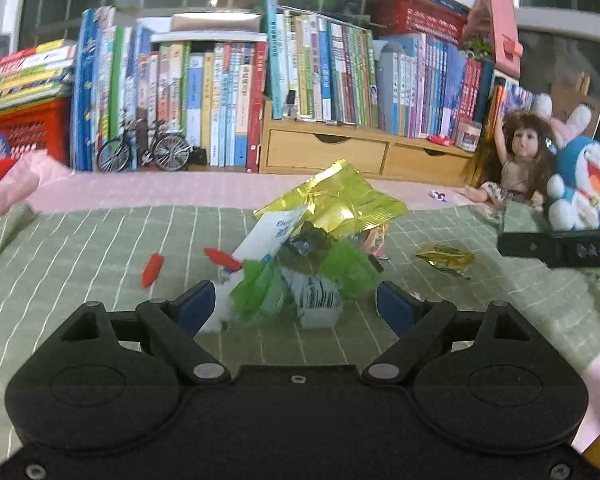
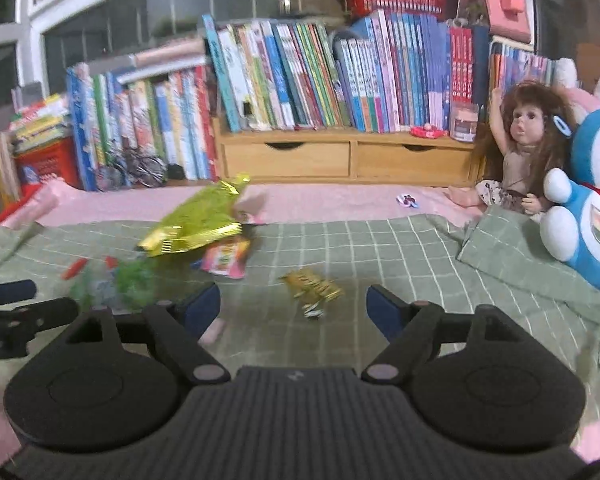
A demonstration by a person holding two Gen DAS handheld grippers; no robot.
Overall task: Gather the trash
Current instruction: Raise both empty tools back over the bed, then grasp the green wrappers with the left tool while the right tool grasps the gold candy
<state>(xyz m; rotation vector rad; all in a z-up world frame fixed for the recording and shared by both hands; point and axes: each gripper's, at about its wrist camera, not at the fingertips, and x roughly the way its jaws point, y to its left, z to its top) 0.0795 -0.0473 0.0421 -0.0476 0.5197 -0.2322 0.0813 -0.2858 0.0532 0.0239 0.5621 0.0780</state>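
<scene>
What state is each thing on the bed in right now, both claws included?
Left claw: open, empty, facing the pile.
Right claw: open, empty.
Trash pile: heaped on the green blanket, not picked up.
Yellow-green bag: crumpled, on top of the pile.
Gold wrapper: crumpled, lying alone on the blanket.
Red scraps: loose, beside the pile.
Doll: sitting upright, one arm raised.
Wooden drawers: closed.

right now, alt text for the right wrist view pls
The right gripper, fingers open and empty, points at a small gold wrapper on a green checked cloth. A pile of snack wrappers lies to the left; books, a doll and a blue plush toy line the back.
</scene>
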